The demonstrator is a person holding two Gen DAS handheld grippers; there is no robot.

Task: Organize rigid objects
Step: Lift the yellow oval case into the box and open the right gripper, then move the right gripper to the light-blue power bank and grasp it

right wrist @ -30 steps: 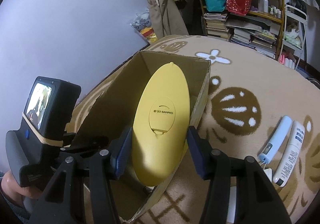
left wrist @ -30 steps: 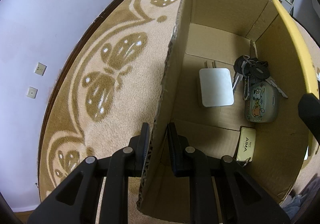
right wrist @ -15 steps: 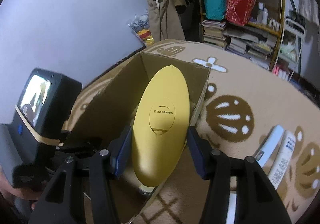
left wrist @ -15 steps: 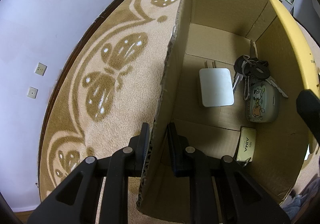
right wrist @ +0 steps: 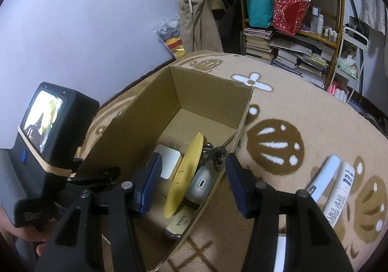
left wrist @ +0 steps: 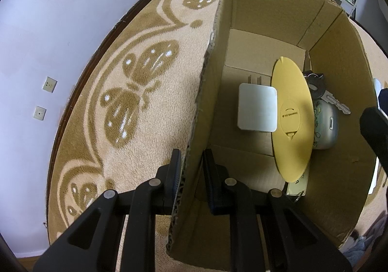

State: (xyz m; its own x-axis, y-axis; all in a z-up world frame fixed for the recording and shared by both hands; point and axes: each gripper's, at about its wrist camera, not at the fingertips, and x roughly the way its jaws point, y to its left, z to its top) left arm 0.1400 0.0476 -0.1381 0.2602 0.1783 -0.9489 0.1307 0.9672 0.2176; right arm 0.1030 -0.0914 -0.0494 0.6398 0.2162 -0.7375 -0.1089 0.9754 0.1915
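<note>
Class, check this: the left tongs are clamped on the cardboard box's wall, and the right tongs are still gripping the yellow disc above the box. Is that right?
Not quite. The right tongs stand open and empty; the yellow disc is inside the cardboard box, propped on edge among the items, as the right wrist view shows. The left tongs do clamp the wall.

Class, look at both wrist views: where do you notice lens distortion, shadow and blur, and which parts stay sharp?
Left wrist view: fisheye bends the cardboard box walls and rug edge; shadow covers the box floor near the camera; yellow disc sharp. Right wrist view: dark vignette in the corners, shelves curve, right gripper fingers slightly soft, white tube lettering readable.
</note>
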